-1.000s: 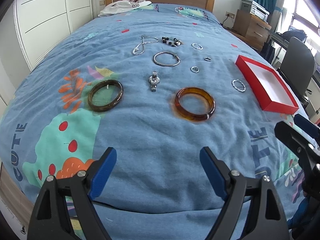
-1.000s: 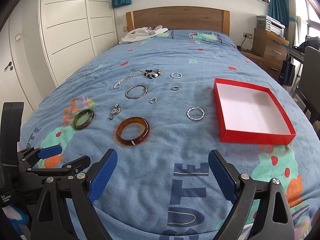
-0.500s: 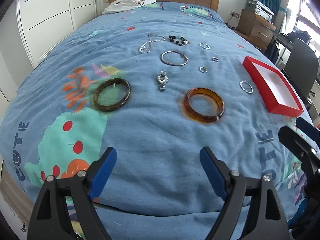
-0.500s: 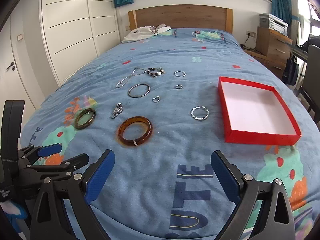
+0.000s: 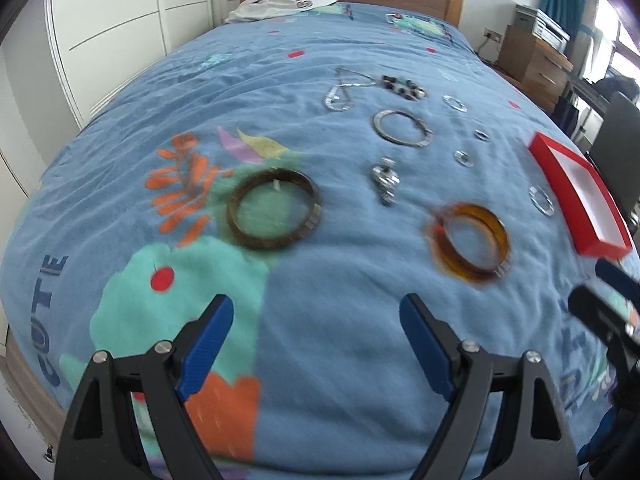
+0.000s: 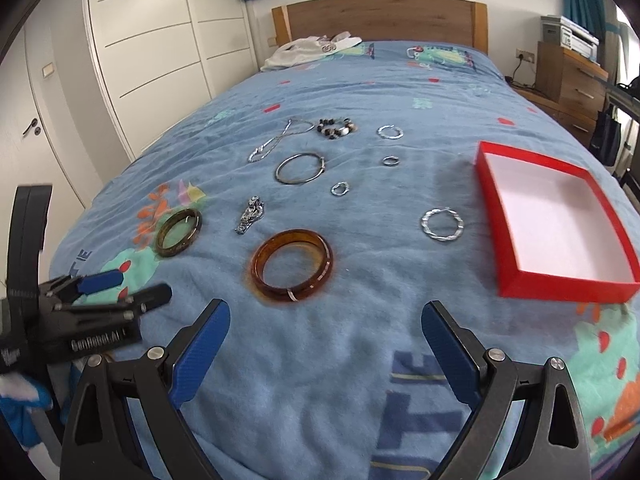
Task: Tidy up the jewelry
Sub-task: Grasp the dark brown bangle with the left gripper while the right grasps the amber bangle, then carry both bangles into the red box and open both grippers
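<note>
Bedspread (image 6: 360,360) soft: amber bangle (image 6: 292,270) near its front edge may sink and slip. Both grippers, left (image 5: 316,336) and right (image 6: 325,340), spread wide, empty.

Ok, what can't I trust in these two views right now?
- Left wrist view: motion blur smears the amber translucent bangle and the dark green-brown bangle.
- Left wrist view: right claw cut off by the frame edge.
- Right wrist view: small silver rings too small for detail.
</note>
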A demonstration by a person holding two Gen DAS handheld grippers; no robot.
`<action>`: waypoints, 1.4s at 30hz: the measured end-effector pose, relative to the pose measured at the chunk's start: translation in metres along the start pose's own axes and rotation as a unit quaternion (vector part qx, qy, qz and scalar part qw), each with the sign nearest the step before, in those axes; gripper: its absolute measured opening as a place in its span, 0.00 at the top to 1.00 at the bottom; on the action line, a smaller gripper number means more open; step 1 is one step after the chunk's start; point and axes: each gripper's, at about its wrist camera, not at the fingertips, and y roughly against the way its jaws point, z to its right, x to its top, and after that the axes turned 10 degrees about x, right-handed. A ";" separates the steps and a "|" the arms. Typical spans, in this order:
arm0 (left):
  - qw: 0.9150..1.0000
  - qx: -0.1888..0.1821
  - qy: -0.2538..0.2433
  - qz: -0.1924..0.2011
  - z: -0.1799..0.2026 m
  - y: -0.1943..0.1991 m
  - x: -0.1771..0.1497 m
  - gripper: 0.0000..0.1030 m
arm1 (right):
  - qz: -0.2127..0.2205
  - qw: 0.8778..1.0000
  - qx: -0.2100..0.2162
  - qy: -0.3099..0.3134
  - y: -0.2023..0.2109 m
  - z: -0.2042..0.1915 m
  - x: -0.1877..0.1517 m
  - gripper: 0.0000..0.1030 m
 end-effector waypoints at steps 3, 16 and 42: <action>1.000 -0.010 0.008 -0.003 -0.009 -0.017 0.016 0.18 | -0.013 1.000 0.005 0.004 -0.016 -0.001 0.004 0.07; 1.000 -0.001 0.014 -0.023 -0.022 -0.084 0.053 0.18 | -0.057 0.998 0.013 0.033 -0.084 -0.013 0.022 0.07; 0.999 0.011 0.028 0.013 -0.009 -0.051 0.056 0.27 | -0.050 0.998 0.031 0.024 -0.065 -0.001 0.042 0.25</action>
